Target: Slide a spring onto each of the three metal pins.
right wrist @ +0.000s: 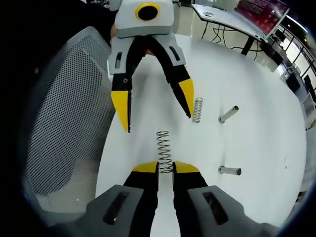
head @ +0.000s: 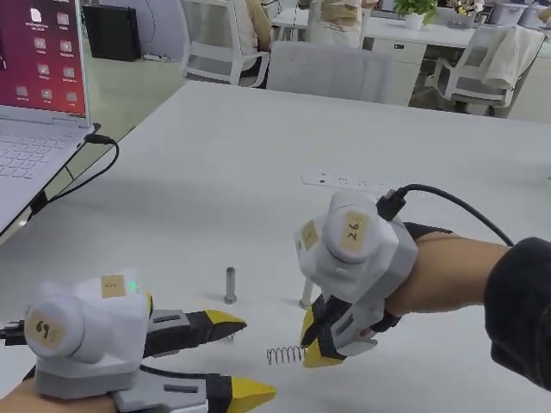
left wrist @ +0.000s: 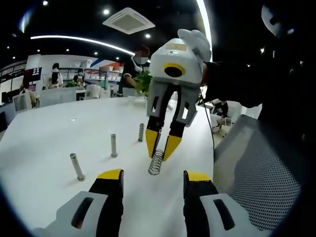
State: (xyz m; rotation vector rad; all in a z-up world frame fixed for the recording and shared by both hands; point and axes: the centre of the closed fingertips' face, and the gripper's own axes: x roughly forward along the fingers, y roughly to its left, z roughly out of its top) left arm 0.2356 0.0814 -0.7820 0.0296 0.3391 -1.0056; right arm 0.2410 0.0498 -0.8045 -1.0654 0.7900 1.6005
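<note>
While the right gripper (right wrist: 166, 168) is clamping one end of the spring (right wrist: 163, 145) low by the table (head: 258, 172), the left gripper (left wrist: 154, 175) is hanging with jaws apart. Held by so little, the spring is risking to bend or slip before reaching a bare pin (head: 230, 284).

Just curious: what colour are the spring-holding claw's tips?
Yellow tips on the right claw; best in left gripper view.

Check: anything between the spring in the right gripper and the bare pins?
Nothing visible. The right gripper holds the spring by one end. The nearer bare pin and the farther bare pin stand off to one side, with bare tabletop between. The open left gripper faces the spring's free end, off the way to the pins.
</note>
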